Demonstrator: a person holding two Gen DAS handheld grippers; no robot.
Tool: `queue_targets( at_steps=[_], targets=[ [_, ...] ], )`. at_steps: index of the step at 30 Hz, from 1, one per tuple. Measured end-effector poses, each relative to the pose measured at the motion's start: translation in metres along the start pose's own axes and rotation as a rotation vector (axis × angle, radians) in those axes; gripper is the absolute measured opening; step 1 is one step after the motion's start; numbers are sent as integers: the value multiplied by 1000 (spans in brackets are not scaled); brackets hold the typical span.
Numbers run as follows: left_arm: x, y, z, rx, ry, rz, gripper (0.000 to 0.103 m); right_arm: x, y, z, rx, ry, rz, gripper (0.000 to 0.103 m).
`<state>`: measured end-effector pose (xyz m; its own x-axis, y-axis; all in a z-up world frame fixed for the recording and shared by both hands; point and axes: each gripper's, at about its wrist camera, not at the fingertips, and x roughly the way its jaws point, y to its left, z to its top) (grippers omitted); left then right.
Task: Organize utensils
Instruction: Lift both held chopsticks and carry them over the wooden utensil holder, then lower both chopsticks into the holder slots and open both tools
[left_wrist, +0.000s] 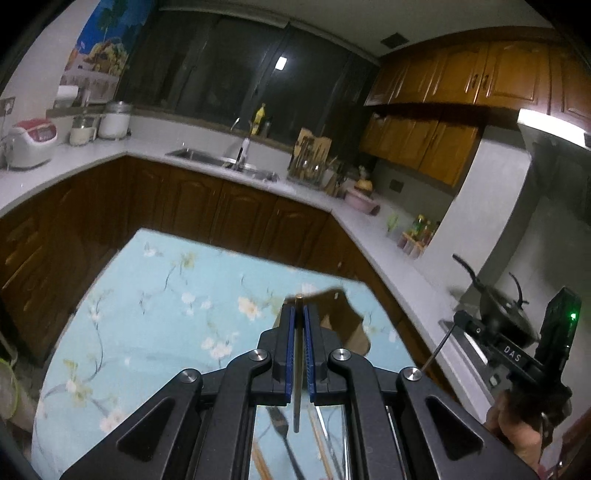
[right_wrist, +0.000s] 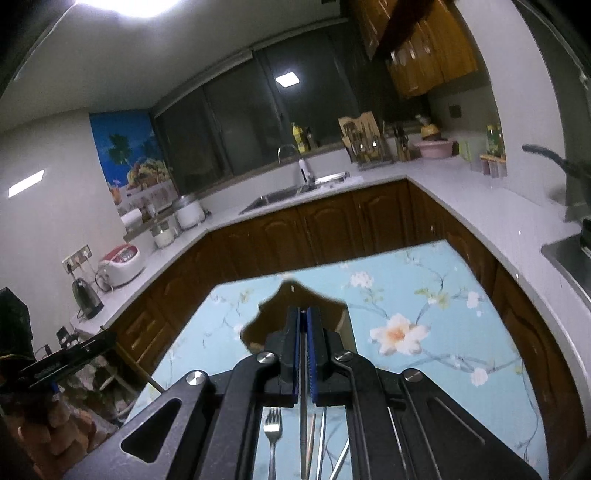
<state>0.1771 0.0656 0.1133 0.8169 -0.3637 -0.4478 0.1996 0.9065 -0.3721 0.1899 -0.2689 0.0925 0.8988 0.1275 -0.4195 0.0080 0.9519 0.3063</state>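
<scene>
My left gripper (left_wrist: 298, 308) is shut on a thin metal utensil (left_wrist: 296, 369), seen edge on and running back between the blue pads. My right gripper (right_wrist: 303, 312) is shut on another thin metal utensil (right_wrist: 304, 406) in the same way. Both hang above a table with a light blue floral cloth (left_wrist: 166, 302) (right_wrist: 424, 295). A brown open box (left_wrist: 347, 321) (right_wrist: 269, 314) stands on the cloth just past each gripper's tips, partly hidden by the fingers. Under the grippers lie a fork (right_wrist: 272, 428) (left_wrist: 280, 428) and several thin sticks (right_wrist: 322, 439).
A white counter (left_wrist: 207, 173) with brown cabinets wraps around the table, with a sink (right_wrist: 280, 197), a knife rack (left_wrist: 310, 155), a rice cooker (right_wrist: 120, 264) and a kettle (right_wrist: 86, 299). A black pan (left_wrist: 506, 310) sits at the right. The other gripper (left_wrist: 517, 354) shows at the right edge.
</scene>
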Motion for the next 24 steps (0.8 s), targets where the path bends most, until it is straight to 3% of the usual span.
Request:
queue_targets(
  at_steps=[9,16,24],
  targets=[
    [37,-1,35,15,-117,-10,4,13,2,55,4,-160,-7,3],
    [93,7,39,1,-144,-10,4,40,-5,80,16,-213,-21,3],
    [167,17,19,-14,-105,21,4,81,-17,61,15,-216,-45,3]
  ],
)
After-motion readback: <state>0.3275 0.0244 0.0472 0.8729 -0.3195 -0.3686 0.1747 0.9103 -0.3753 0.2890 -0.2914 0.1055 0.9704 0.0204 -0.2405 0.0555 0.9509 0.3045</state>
